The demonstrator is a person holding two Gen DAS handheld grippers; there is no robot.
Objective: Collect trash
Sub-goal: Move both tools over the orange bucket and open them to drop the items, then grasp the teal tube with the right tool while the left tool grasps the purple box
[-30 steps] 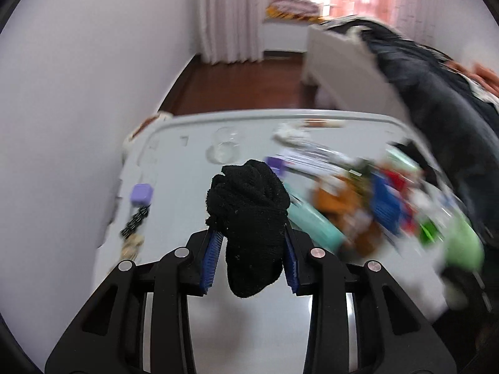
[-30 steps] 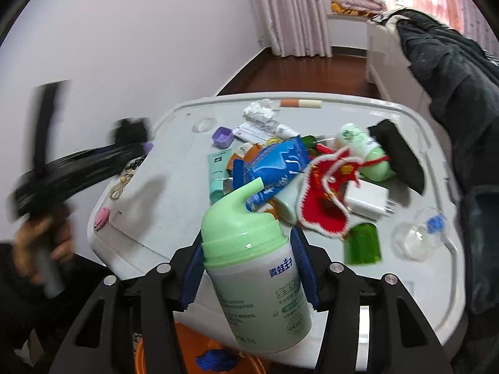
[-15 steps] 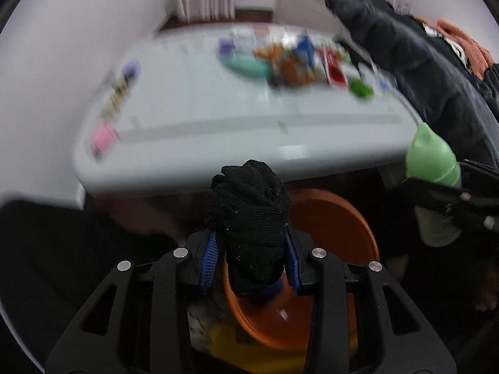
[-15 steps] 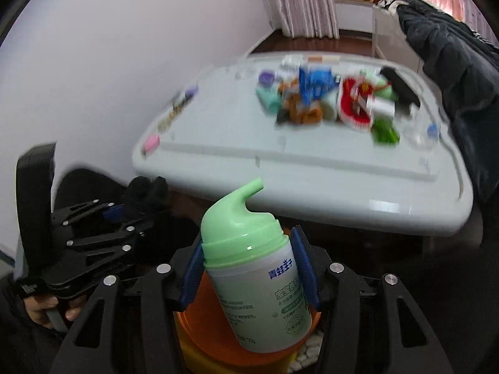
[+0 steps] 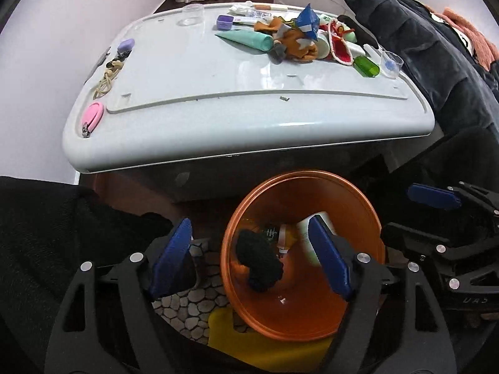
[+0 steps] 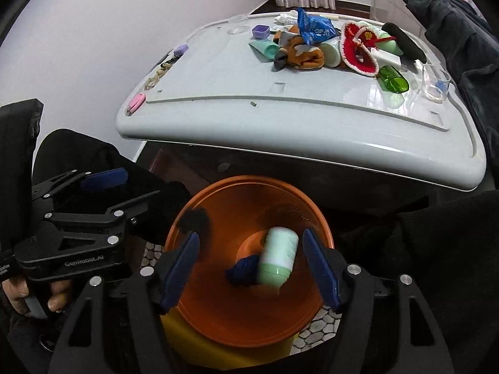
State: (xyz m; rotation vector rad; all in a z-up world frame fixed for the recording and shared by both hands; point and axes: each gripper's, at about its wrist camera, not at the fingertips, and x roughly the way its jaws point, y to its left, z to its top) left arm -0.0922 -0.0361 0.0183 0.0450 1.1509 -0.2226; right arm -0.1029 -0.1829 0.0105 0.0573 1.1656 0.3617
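An orange bin stands on the floor in front of the table. My left gripper hangs over it, jaws opening, nothing touching the pads. A black sock falls free into the bin. My right gripper is also above the bin, jaws opening. The green-capped lotion bottle drops between them, blurred, clear of the pads. A dark blue item lies at the bin's bottom. In the left wrist view the right gripper shows at the right edge.
The grey-white table holds a pile: teal tube, blue wrapper, red knitted piece, green bottle, clear cup. A pink clipper lies at its left edge. Dark clothing hangs at the right.
Both grippers came down from the table to over the orange bin and then let go: the black sock and the lotion bottle now fall into the bin.
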